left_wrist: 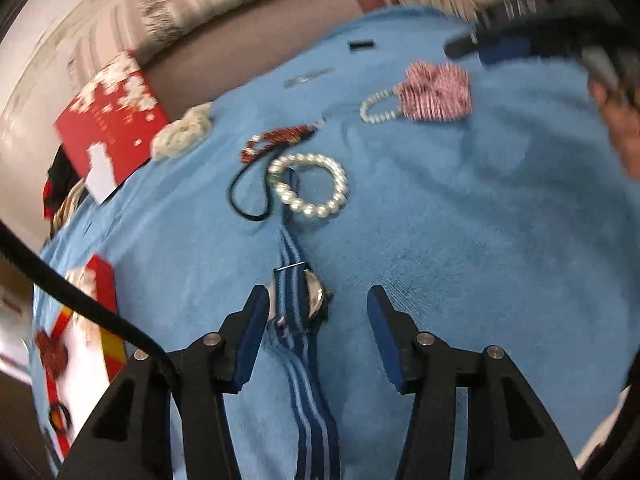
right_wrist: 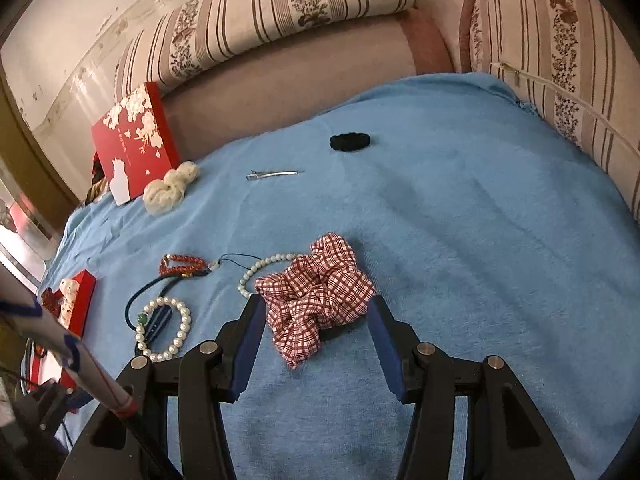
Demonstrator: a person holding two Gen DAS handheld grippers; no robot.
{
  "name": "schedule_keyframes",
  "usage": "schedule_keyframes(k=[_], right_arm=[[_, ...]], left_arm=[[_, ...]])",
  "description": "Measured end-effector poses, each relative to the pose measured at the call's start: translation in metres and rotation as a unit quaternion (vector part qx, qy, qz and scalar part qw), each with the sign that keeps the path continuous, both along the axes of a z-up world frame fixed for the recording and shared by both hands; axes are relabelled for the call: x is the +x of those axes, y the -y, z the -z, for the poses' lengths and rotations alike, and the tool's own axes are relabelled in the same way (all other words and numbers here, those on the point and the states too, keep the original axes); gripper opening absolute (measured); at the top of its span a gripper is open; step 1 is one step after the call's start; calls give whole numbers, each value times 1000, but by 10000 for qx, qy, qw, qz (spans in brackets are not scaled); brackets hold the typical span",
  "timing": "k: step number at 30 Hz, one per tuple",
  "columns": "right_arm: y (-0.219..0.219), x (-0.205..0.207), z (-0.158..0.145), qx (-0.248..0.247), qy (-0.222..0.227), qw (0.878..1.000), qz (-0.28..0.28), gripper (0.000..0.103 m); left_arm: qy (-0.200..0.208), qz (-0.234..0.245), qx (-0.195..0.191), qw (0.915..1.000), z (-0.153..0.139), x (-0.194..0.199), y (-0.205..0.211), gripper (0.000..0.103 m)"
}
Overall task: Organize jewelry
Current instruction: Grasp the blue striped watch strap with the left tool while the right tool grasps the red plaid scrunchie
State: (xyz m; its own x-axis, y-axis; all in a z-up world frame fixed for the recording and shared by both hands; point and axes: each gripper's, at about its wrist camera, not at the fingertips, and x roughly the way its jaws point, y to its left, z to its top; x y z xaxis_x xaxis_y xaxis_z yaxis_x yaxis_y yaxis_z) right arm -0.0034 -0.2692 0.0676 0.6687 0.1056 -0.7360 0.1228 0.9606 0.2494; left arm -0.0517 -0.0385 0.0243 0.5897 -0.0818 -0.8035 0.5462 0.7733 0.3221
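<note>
We are holding our left gripper (left_wrist: 318,312) with jaws parted around the striped watch (left_wrist: 298,308) (left pad touching), right gripper (right_wrist: 318,316) jaws bracketing the checked scrunchie (right_wrist: 316,300), unpinched.

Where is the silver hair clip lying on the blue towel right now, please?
In the right wrist view the hair clip lies toward the far side of the blue towel, between the cream scrunchie on its left and the black hair tie on its right.

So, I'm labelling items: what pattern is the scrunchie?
Red-and-white check scrunchie, clearest in the right wrist view.
</note>
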Motion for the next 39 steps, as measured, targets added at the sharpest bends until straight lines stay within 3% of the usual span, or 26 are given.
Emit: schedule_keyframes(k=[4, 7, 8, 9, 10, 12, 13, 14, 15, 16, 18, 21, 24, 26, 28, 29, 30, 32, 35, 37, 38, 39], right_arm=[[-1, 9, 8, -40, -83, 10000, -8, 64], [-5, 17, 17, -33, -209, 9998, -33, 64], [-7, 19, 19, -35, -245, 9997, -40, 64], [-9, 22, 22, -62, -278, 9996, -42, 64], [-13, 25, 24, -125, -300, 9995, -37, 64], [-18, 27, 25, -201, -313, 9993, -42, 56], [-20, 28, 25, -232, -327, 9992, -51, 37], [-20, 29, 26, -275, -351, 9990, -45, 27], [-20, 29, 26, -319, -357, 9989, -14, 27], [-18, 28, 25, -330, -335, 9989, 50, 26], [-13, 27, 24, -306, -327, 9989, 148, 24], [-4, 27, 23, -234, -334, 9987, 295, 24], [0, 26, 21, -165, -325, 9987, 361, 24], [-2, 26, 19, -207, -298, 9987, 356, 24], [-4, 25, 20, -247, -302, 9987, 332, 24], [-5, 25, 20, -257, -305, 9987, 321, 24], [-7, 24, 21, -262, -305, 9987, 312, 24], [-8, 24, 21, -255, -318, 9988, 270, 24], [-10, 26, 25, -241, -387, 9987, 223, 24], [-9, 28, 29, -175, -446, 9986, 204, 24], [-9, 30, 31, -137, -485, 9985, 210, 24], [-8, 30, 32, -95, -503, 9984, 221, 24]], left_arm=[[29, 105, 16, 9999, 6, 12, 4, 51], [-310, -45, -463, 9984, 5, 25, -7, 47], [-324, -161, -616, 9974, 3, 31, -13, 33], [-428, -240, -802, 9956, 1, 35, -18, 31], [-742, -393, -1306, 9879, -3, 45, -33, 30], [-1360, -813, -2353, 9589, -9, 64, -67, 29], [-1570, -989, -2778, 9425, -9, 72, -82, 22], [-1793, -1225, -3352, 9168, -10, 81, -106, 18], [-1841, -1449, -3579, 9039, -9, 86, -120, 15], [-1785, -1739, -3638, 8975, -8, 90, -135, 14], [-1646, -2206, -3563, 8929, -2, 95, -159, 14], [-1686, -2553, -3677, 8782, 4, 95, -183, 12], [-1581, -2427, -3665, 8842, -4, 85, -180, 12], [-1427, -2148, -3613, 8961, -15, 75, -166, 17], [-1210, -1795, -3504, 9112, -26, 66, -149, 44], [-1031, -1608, -3407, 9206, -32, 60, -136, 66], [-869, -1456, -3301, 9286, -37, 57, -127, 75], [-700, -1073, -2941, 9471, -39, 48, -99, 77], [-861, -796, -2417, 9632, -24, 45, -74, 77], [-1062, -833, -2343, 9628, -13, 47, -71, 77], [-1228, -896, -2374, 9594, -6, 51, -70, 71], [-1344, -966, -2434, 9557, -2, 54, -71, 51]])
